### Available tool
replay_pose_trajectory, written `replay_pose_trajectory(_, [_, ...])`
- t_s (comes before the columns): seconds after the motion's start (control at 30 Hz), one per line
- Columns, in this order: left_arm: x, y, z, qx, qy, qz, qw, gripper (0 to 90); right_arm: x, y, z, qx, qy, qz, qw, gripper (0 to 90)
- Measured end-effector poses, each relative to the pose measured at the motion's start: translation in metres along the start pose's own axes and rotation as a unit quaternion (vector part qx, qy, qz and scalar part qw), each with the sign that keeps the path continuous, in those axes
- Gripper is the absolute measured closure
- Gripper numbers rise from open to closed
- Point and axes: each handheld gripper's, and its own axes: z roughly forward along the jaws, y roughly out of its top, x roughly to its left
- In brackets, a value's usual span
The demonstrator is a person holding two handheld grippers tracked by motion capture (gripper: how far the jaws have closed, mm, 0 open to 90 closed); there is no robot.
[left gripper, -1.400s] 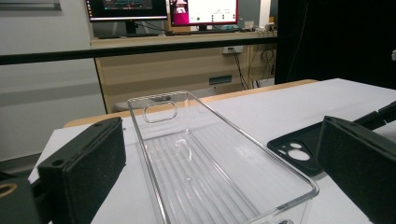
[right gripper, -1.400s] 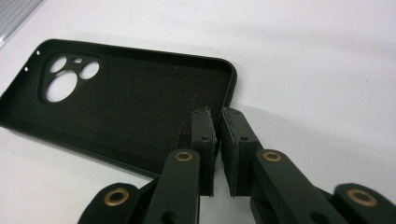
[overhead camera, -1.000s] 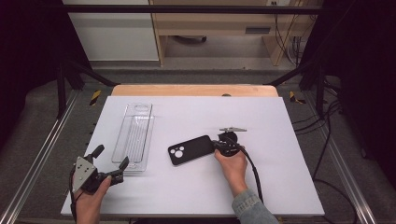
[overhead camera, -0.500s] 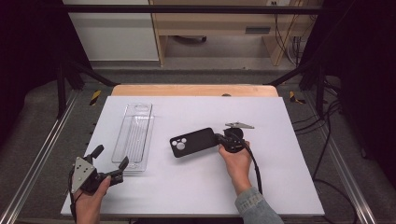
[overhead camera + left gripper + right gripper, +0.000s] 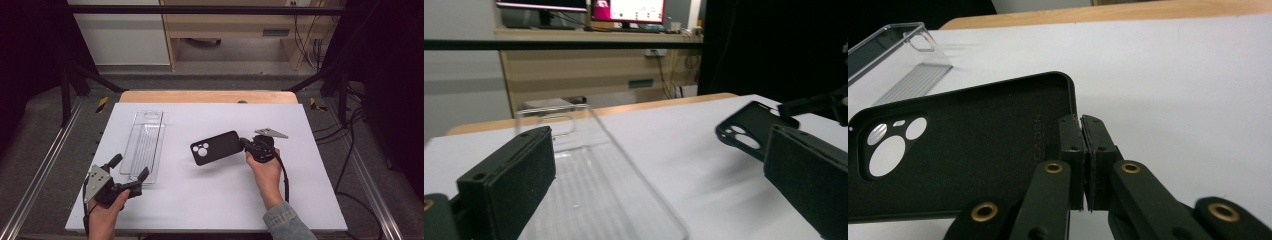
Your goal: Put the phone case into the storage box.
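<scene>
A clear plastic tray [image 5: 143,145] lies toward the worktop's [image 5: 210,200] left edge, just ahead of your spread left gripper [image 5: 129,175]. Near the centre, your right gripper [image 5: 246,144] pinches the black phone case [image 5: 216,147] by its right end, lifted above the worktop.

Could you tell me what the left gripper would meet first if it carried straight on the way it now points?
Most likely the clear plastic tray, lying straight ahead of the open left gripper; its height above the tray is unclear.
</scene>
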Motion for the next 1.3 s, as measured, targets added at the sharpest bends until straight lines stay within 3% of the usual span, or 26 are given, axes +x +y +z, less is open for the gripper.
replay_pose_trajectory(0.13, [-0.02, 0.01, 0.012, 0.016, -0.028, 0.002, 0.9995, 0.0, -0.005, 0.0, -0.008, -0.017, 0.005, 0.0, 0.9998, 88.7])
replay_pose_trajectory(0.3, [-0.034, 0.02, 0.024, 0.026, -0.048, -0.022, 0.9983, 0.3, -0.01, 0.004, -0.015, -0.029, 0.003, -0.001, 0.9996, 88.7])
replay_pose_trajectory(0.53, [-0.048, 0.032, 0.036, 0.035, -0.045, -0.017, 0.9983, 1.4, -0.014, 0.001, -0.024, -0.041, 0.0, 0.005, 0.9991, 88.7])
replay_pose_trajectory(0.97, [-0.082, 0.039, 0.065, 0.069, -0.081, -0.012, 0.9943, 1.7, -0.012, 0.006, -0.033, -0.067, -0.001, 0.008, 0.9977, 88.8])
replay_pose_trajectory(1.3, [-0.101, 0.042, 0.075, 0.085, -0.091, -0.002, 0.9922, 1.5, -0.006, 0.01, -0.044, -0.091, -0.002, 0.0, 0.9958, 88.7])
